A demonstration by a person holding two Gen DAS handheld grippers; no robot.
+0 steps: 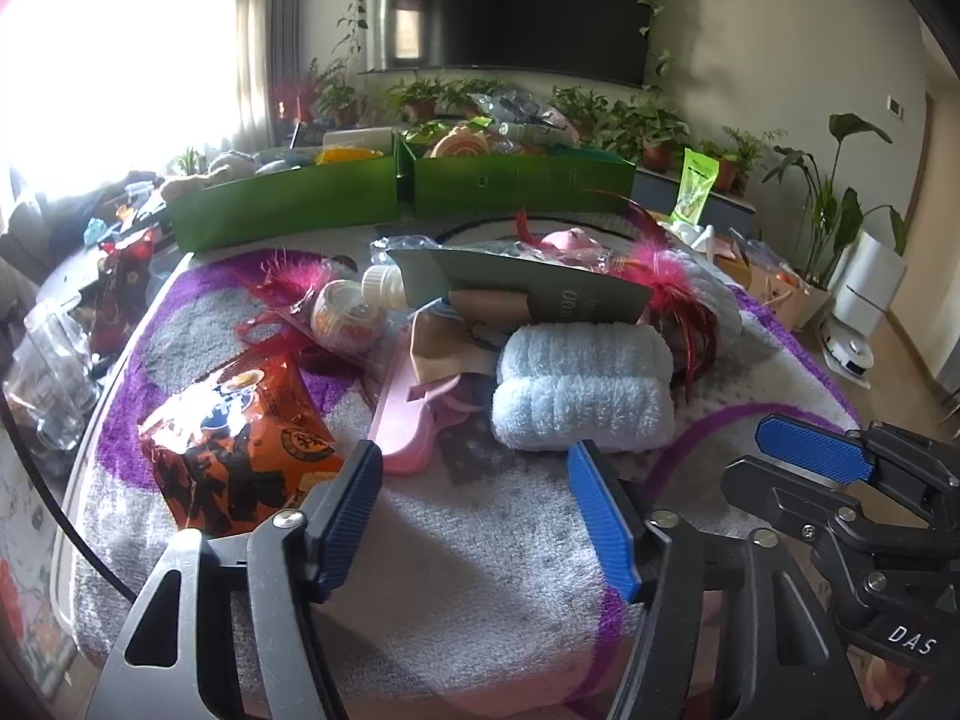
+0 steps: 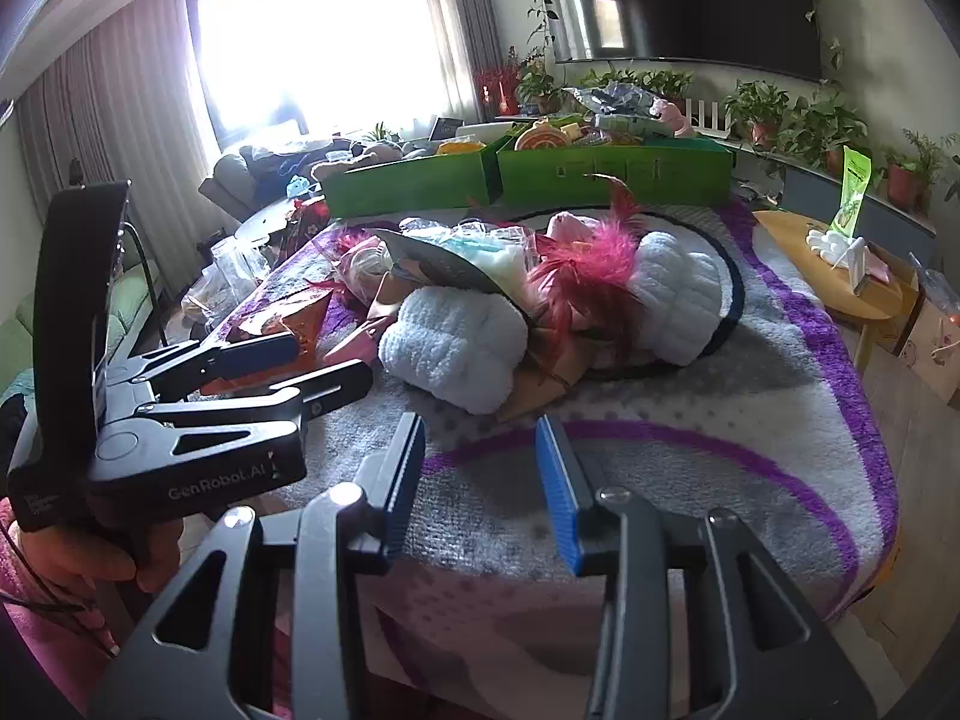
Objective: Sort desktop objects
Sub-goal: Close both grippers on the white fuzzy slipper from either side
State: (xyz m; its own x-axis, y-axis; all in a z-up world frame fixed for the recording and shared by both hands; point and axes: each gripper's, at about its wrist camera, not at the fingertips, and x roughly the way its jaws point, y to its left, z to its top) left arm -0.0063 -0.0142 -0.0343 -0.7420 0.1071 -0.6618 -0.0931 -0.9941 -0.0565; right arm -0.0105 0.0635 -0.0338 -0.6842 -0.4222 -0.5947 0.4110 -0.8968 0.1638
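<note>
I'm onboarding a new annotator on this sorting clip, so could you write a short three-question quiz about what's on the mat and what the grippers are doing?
1. True or false: the left gripper holds the orange snack packet.
2. What lies straight ahead of the left gripper in its own view? A) rolled white towel B) a glass jar C) a book
3. Fill in: the two boxes behind the pile on the purple and grey mat are ____ in colour.

Key
1. False; its jaws stand open over bare mat, and so do the right gripper's.
2. A
3. Green
</note>
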